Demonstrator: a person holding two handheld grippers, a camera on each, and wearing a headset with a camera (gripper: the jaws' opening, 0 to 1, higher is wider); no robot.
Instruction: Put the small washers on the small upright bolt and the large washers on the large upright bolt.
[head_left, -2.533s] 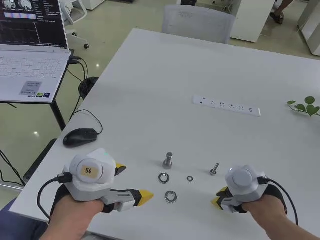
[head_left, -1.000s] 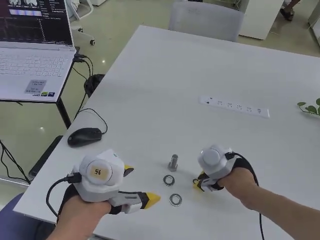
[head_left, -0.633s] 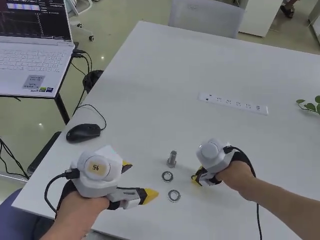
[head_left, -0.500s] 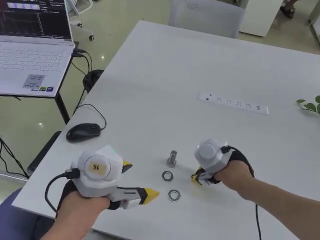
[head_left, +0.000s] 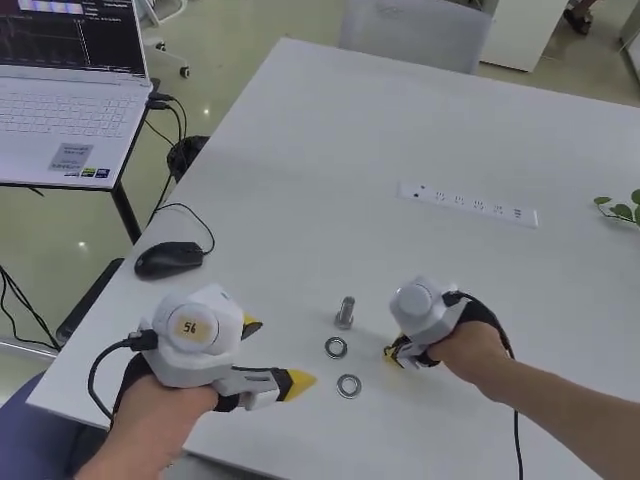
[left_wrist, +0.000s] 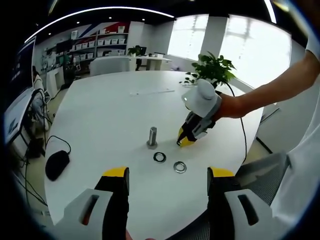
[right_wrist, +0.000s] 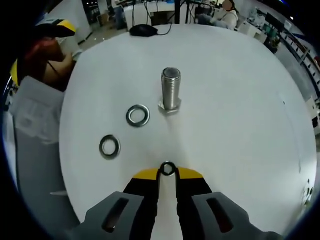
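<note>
On the white table (head_left: 300, 150), the left gripper (left_wrist: 168, 173) is held spread and empty at the near left. Right of the large bolt (head_left: 345, 312), with two large washers (head_left: 336, 347) lying on its near side, the right gripper (right_wrist: 168, 176) is clenched on a small washer (right_wrist: 168, 169). It should be kept level and centred over the small bolt before release.
</note>
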